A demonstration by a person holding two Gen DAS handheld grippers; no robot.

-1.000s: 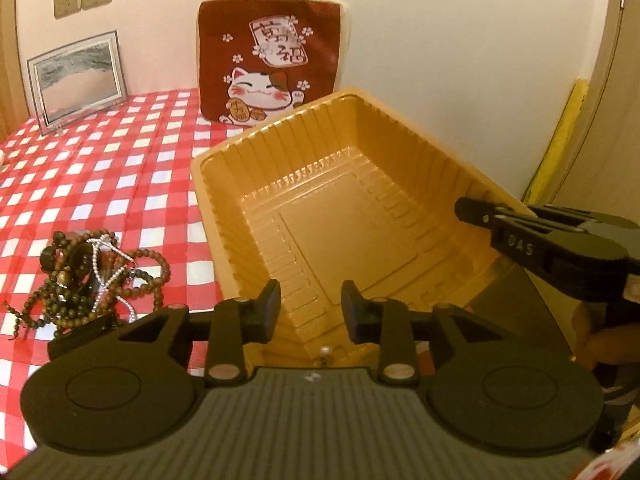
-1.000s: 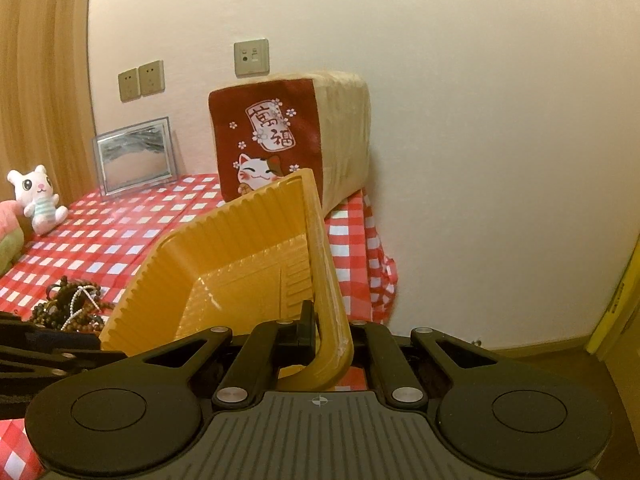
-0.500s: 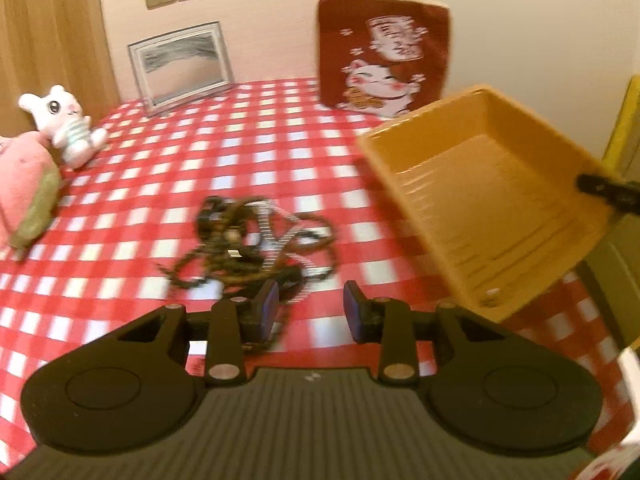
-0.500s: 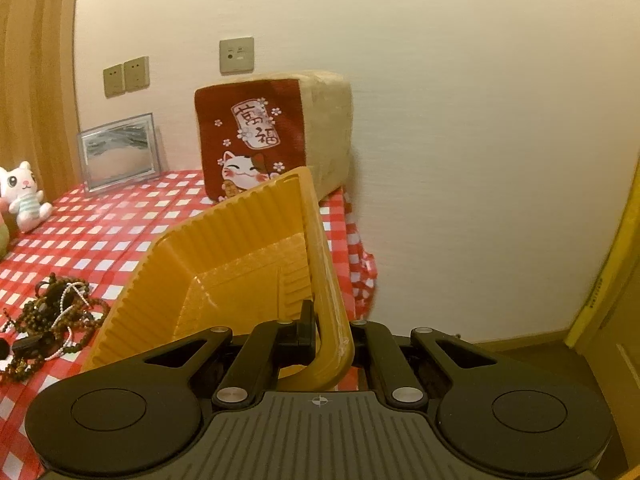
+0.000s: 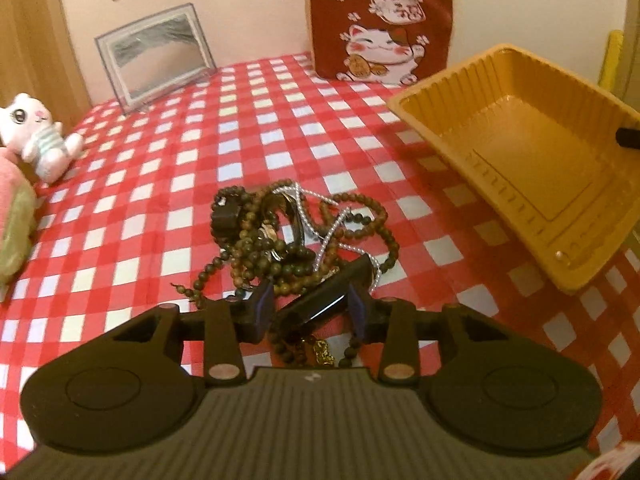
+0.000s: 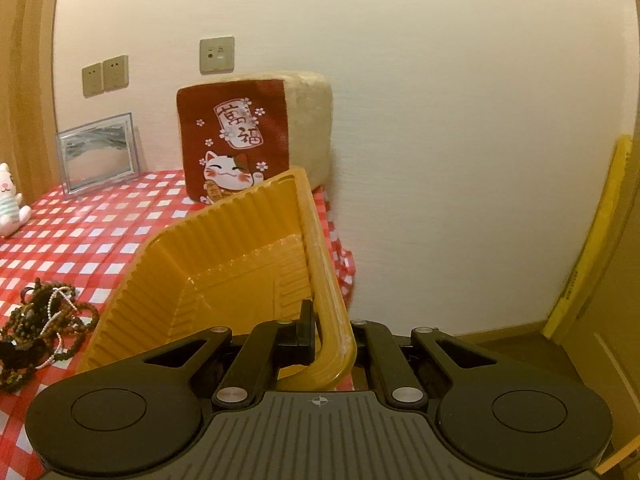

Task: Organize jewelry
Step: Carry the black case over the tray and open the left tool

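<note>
Jewelry tangle (image 5: 296, 236) part-hidden behind parted left fingers (image 5: 262, 310), right fingers (image 6: 306, 334) clamping tilted tray rim (image 6: 320, 264).

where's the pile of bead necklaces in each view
Left wrist: pile of bead necklaces at lower centre, just ahead of the open left tongs.
Right wrist: pile at far left edge, left of the orange tray.
Shared landmark: cat cushion.
</note>
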